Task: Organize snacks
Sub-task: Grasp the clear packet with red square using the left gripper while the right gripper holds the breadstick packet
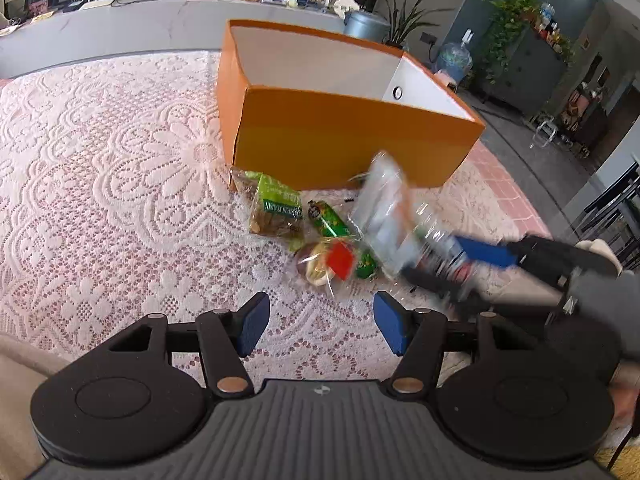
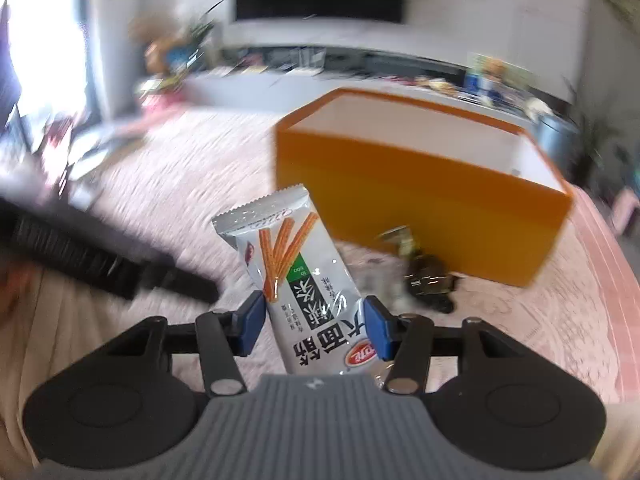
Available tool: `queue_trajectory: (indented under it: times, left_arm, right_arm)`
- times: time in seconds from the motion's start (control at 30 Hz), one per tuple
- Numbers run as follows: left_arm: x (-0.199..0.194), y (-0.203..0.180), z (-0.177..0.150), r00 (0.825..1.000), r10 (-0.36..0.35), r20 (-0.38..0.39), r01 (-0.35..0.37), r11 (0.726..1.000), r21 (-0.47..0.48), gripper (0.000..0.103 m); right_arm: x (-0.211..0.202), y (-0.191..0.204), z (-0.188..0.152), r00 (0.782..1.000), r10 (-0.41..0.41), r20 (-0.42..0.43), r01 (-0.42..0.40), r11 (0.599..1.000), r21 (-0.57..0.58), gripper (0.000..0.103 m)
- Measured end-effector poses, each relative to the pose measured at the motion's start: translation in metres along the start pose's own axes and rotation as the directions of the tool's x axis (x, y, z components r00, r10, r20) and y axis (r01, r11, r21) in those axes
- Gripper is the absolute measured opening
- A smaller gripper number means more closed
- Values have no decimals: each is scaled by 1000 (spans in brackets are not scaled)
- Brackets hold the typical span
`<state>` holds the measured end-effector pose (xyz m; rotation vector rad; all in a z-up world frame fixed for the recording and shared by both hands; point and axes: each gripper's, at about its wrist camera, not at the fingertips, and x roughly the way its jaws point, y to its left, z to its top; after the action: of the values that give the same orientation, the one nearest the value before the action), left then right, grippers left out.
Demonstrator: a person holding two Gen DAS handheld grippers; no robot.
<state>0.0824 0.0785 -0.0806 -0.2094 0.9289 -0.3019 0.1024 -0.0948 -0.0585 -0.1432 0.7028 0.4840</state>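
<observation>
An open orange box (image 1: 344,128) with a white inside stands on the lace tablecloth. In front of it lie a green-labelled snack bag (image 1: 276,212), a green wrapped snack (image 1: 328,220) and a clear packet with a red patch (image 1: 328,262). My right gripper (image 2: 314,322) is shut on a silver snack packet (image 2: 296,264) printed with orange sticks, held off the cloth short of the orange box (image 2: 420,192). In the left wrist view that silver packet (image 1: 384,216) is blurred, with the right gripper (image 1: 448,258) coming in from the right. My left gripper (image 1: 320,326) is open, with nothing between its pads.
The table carries a pink cloth with white lace (image 1: 120,184). A long grey counter (image 1: 160,28) with clutter runs behind it. Plants (image 1: 404,16) and a water bottle (image 1: 456,56) stand at the back right. Dark chairs (image 1: 608,208) sit at the right.
</observation>
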Motion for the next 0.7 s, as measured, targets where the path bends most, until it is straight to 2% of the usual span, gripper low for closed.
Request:
queue_trajectory:
  times: [0.1, 0.2, 0.43, 0.57, 0.7]
  left_arm:
    - [5, -6, 5, 1000, 11, -20, -11, 1000, 22, 70]
    - [16, -13, 11, 996, 58, -72, -53, 997, 59, 70]
    - [46, -32, 35, 981, 144, -128, -120, 976, 182, 70]
    - [62, -33, 41, 974, 152, -165, -122, 976, 182, 68]
    - [71, -27, 41, 970, 162, -179, -135, 979, 154, 61]
  right_arm:
    - [5, -21, 5, 998, -61, -4, 61, 994, 88, 52]
    - [17, -33, 7, 994, -96, -51, 102, 986, 131, 52]
    - [38, -44, 2, 988, -33, -148, 63, 977, 203, 52]
    - [49, -53, 0, 973, 1, -231, 62, 962, 265, 52]
    - [52, -54, -2, 971, 11, -237, 58, 958, 280, 53]
